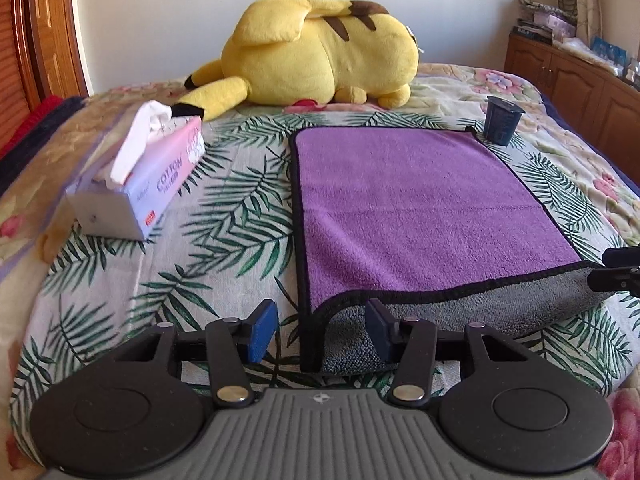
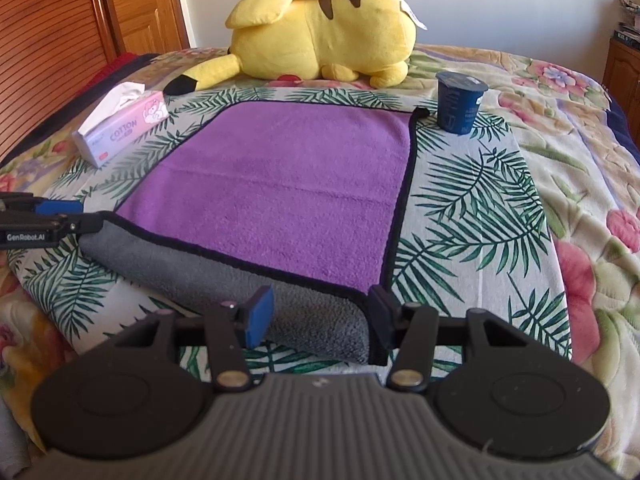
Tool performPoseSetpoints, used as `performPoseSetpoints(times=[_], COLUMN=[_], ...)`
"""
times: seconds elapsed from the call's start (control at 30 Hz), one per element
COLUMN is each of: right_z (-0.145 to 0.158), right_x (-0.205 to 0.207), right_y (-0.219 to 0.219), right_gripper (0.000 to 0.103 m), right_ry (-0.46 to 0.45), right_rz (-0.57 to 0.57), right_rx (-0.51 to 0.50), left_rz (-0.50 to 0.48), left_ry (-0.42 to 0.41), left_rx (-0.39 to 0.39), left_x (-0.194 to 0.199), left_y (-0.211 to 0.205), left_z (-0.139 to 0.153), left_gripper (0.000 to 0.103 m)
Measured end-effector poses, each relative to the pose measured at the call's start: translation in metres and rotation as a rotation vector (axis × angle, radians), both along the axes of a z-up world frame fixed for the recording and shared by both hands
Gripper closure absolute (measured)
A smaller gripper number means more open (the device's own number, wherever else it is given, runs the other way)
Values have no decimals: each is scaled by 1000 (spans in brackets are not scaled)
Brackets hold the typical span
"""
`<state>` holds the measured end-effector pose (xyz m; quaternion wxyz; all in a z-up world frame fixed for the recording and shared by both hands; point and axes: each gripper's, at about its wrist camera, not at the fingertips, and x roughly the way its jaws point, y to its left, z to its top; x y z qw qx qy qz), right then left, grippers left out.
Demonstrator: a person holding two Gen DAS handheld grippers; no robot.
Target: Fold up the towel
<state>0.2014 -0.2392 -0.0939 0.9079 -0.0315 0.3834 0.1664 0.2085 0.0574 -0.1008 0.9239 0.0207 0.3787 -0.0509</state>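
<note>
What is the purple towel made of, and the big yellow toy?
The towel looks like soft fuzzy microfibre: purple on top, grey underneath, with a black stitched edge. The yellow toy looks like smooth, short plush, probably stuffed, since it sags softly.

My left gripper (image 1: 320,334) has a grey ribbed body with a small star-like emblem, 2 round black discs, black linkage arms with silver pivot screws, and blue finger pads (image 1: 262,330). My right gripper (image 2: 318,320) looks identical. White "GenRobot.AI" lettering marks the left gripper's side.
</note>
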Motion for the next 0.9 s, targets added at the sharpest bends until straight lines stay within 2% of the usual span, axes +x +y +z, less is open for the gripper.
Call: performPoseSetpoints(times=[0.23, 0.5, 0.7, 0.9], right_z=[-6, -8, -11, -9], right_x=[2, 5, 8, 6], right_y=[0, -7, -10, -10], right_gripper=[49, 49, 49, 51], right_ry=[38, 58, 91, 101], right_rz=[-4, -37, -44, -20], right_rx=[-13, -15, -1, 19], left_rz=[-12, -24, -29, -32], left_ry=[31, 46, 38, 41], left_rx=[-26, -15, -5, -1], left_x=[0, -1, -2, -2], left_y=[0, -4, -5, -5], left_z=[-5, -9, -9, -10], left_gripper=[84, 84, 97, 97])
